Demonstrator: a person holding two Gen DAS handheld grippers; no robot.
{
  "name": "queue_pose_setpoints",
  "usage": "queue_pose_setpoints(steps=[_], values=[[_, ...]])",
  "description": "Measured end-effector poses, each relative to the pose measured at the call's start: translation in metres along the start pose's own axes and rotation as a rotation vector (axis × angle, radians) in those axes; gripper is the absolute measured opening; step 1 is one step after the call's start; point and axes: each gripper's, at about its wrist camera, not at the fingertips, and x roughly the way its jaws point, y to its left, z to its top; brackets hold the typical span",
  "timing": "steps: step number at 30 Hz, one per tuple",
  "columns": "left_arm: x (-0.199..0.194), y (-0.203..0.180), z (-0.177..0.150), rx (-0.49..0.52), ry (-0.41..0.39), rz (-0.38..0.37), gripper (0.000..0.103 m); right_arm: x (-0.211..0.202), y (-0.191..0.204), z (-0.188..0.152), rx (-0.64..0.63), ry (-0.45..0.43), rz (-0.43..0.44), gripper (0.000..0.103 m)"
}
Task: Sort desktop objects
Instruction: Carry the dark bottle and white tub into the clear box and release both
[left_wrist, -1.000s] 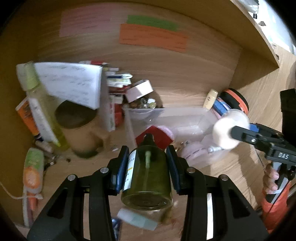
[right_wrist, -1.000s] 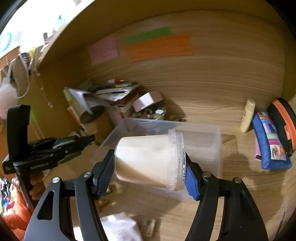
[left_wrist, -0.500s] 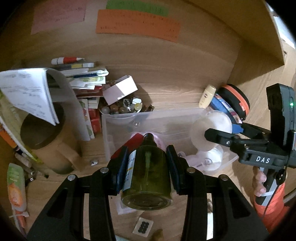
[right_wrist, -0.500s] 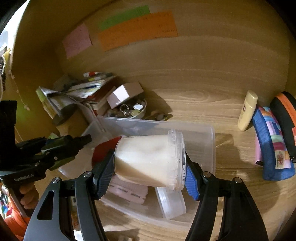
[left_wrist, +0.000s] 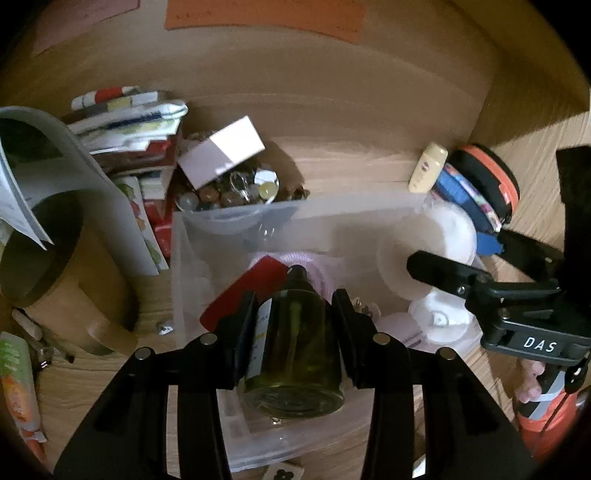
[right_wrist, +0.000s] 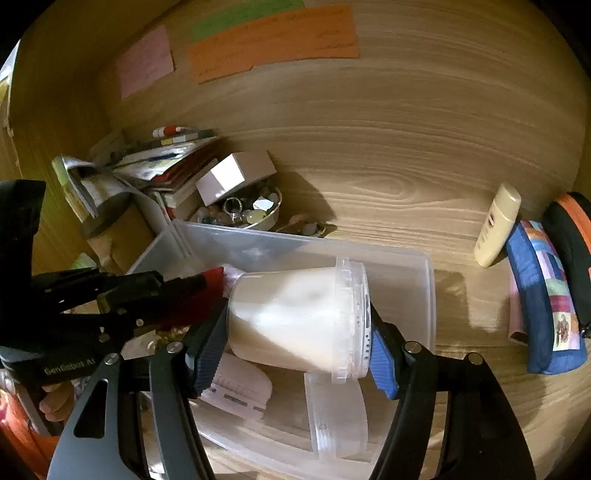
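Translucent plastic makes up the rectangular storage bin (right_wrist: 413, 280) standing on the wooden bench (right_wrist: 424, 206), and both carried items are now held over it. The left gripper (left_wrist: 293, 325) has its jaws clamped on an olive-green glass bottle with a dark neck (left_wrist: 293, 350), pointed into the bin's left half. The right gripper (right_wrist: 295, 332) has its jaws clamped on a milky-white plastic tub with a clear screw rim (right_wrist: 295, 321), lying on its side above the bin's middle. Neither item has been released, so this step is judged unfinished. Already in the bin: a red flat card-like piece (left_wrist: 243, 295), a pink ribbed item (right_wrist: 236, 391) and a clear lidded container (right_wrist: 336, 417). Left outside it, by my judgement still to sort: a cream squeeze tube (right_wrist: 496, 225), a blue patchwork pouch (right_wrist: 546, 299), a stack of papers and books (left_wrist: 129, 122), and a small bowl of beads and trinkets (right_wrist: 247, 214) with a white box (right_wrist: 236, 175) resting on it.
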Motion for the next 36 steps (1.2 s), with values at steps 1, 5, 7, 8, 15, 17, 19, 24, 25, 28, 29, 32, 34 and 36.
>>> queue_pose_setpoints(steps=[1, 5, 7, 8, 15, 17, 19, 24, 25, 28, 29, 32, 34, 36], values=[[0.001, -0.001, 0.0, 0.002, 0.004, -0.001, 0.041, 0.0, 0.001, 0.0, -0.006, -0.001, -0.007, 0.064], [0.005, -0.002, -0.002, 0.006, 0.017, -0.003, 0.041, 0.003, 0.001, 0.001, -0.01, 0.004, -0.017, 0.064], [0.005, -0.001, -0.003, 0.007, 0.022, -0.004, 0.041, 0.005, 0.0, 0.001, -0.012, 0.008, -0.032, 0.064], [0.005, 0.0, -0.002, 0.003, 0.025, -0.008, 0.041, 0.007, 0.0, 0.001, -0.011, 0.011, -0.039, 0.064], [0.001, 0.002, -0.001, -0.004, 0.036, -0.047, 0.041, 0.024, -0.006, 0.004, 0.011, 0.064, -0.081, 0.064], [0.001, 0.003, -0.001, -0.007, 0.039, -0.049, 0.041, 0.027, -0.006, 0.004, 0.008, 0.076, -0.086, 0.064], [0.001, 0.003, -0.001, -0.003, 0.036, -0.051, 0.041, 0.031, -0.006, 0.004, 0.007, 0.092, -0.085, 0.064], [-0.003, 0.002, 0.0, 0.0, 0.024, -0.055, 0.041, 0.037, -0.007, 0.003, 0.008, 0.116, -0.096, 0.064], [-0.003, 0.003, 0.0, 0.0, 0.025, -0.057, 0.041, 0.036, -0.007, 0.003, 0.009, 0.117, -0.095, 0.064], [-0.004, 0.001, 0.0, 0.009, 0.021, -0.049, 0.042, 0.038, -0.007, 0.003, 0.005, 0.125, -0.106, 0.064], [-0.005, -0.001, 0.0, 0.017, 0.017, -0.044, 0.042, 0.039, -0.007, 0.003, 0.002, 0.13, -0.111, 0.064], [-0.009, -0.008, -0.001, 0.053, -0.006, -0.024, 0.053, 0.039, -0.006, 0.002, -0.003, 0.131, -0.142, 0.067], [-0.013, -0.013, -0.002, 0.08, -0.025, -0.014, 0.058, 0.034, -0.005, 0.002, -0.008, 0.113, -0.138, 0.067], [-0.018, -0.018, -0.003, 0.105, -0.045, 0.0, 0.061, 0.028, -0.003, 0.003, -0.021, 0.089, -0.152, 0.067]])
